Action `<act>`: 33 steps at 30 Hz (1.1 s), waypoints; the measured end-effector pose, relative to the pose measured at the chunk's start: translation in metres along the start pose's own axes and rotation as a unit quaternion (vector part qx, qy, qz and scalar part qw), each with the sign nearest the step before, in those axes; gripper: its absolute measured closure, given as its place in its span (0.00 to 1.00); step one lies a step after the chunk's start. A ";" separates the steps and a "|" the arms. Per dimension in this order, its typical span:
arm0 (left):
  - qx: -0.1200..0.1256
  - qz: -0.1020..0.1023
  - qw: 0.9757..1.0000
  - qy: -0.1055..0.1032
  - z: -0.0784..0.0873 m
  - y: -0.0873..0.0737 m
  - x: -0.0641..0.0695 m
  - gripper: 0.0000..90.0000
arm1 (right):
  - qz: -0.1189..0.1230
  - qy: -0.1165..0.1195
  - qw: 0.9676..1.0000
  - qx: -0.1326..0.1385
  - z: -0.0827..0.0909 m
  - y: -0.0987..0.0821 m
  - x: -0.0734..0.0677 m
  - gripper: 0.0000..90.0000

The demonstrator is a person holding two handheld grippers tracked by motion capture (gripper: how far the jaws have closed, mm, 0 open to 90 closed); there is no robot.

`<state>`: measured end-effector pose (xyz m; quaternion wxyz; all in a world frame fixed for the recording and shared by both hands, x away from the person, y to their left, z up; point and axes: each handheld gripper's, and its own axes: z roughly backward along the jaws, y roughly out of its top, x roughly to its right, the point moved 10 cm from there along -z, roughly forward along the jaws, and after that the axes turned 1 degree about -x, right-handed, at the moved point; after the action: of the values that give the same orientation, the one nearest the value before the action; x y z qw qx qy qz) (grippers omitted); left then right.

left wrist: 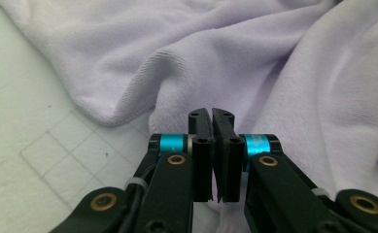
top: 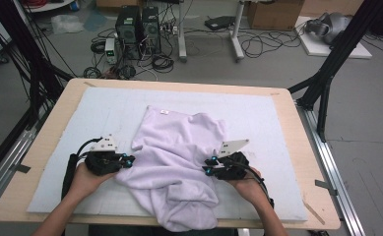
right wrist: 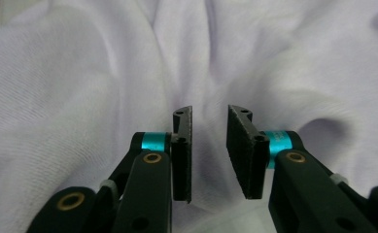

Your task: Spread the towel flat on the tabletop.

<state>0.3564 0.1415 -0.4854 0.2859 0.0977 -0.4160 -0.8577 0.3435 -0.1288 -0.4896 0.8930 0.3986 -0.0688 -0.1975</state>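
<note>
A lilac cloth (top: 176, 162) lay crumpled on the white mat (top: 80, 123) of the table (top: 51, 123), its near part drooping over the front edge. The left gripper (top: 130, 160) sat at the cloth's left edge with its jaws pressed together; in the left gripper view (left wrist: 211, 114) a scrap of fabric seemed pinched low between the pads, though the hem (left wrist: 128, 104) proper lay just ahead, so the hold looked shallow. The right gripper (top: 207, 165) rested on the cloth's right side, its jaws apart and nothing pinched; in the right gripper view (right wrist: 210, 114) a soft ridge of cloth ran between the pads without being pressed. The step looked like taking hold on both sides to spread the cloth flat. To do it well, the right gripper likely needed to push onto that ridge, or better an outer edge, before closing, catching a single layer. The left grip probably wanted checking, since a thin pinch could slip once both hands pulled apart evenly.
</note>
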 end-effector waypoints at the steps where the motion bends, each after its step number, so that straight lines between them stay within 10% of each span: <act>1: 0.000 0.003 1.000 0.000 -0.003 0.000 -0.001 0.94 | 0.000 0.004 1.000 -0.013 -0.007 -0.004 -0.002 0.73; 4: -0.017 0.008 1.000 -0.009 -0.015 -0.002 0.002 0.84 | -0.015 0.019 0.999 -0.029 -0.018 -0.013 -0.006 0.69; 9: -0.049 -0.012 0.999 -0.012 -0.025 -0.010 0.011 0.92 | -0.006 0.010 1.000 -0.028 -0.013 -0.016 -0.006 0.96; 19: -0.033 -0.014 0.999 -0.022 -0.011 -0.012 0.021 0.99 | 0.020 -0.007 1.000 -0.021 0.023 -0.014 -0.010 0.97; 27: -0.004 0.008 1.000 0.003 -0.005 0.001 0.003 0.91 | -0.014 -0.011 1.000 0.012 0.029 -0.015 -0.003 0.76; 33: -0.048 0.008 0.998 0.039 -0.032 -0.004 -0.004 0.76 | -0.007 0.000 1.000 -0.023 0.002 -0.021 -0.005 0.64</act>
<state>0.3705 0.1245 -0.5088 0.3125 0.1139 -0.3641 -0.8699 0.3317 -0.1411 -0.5034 0.9007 0.3781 -0.0610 -0.2052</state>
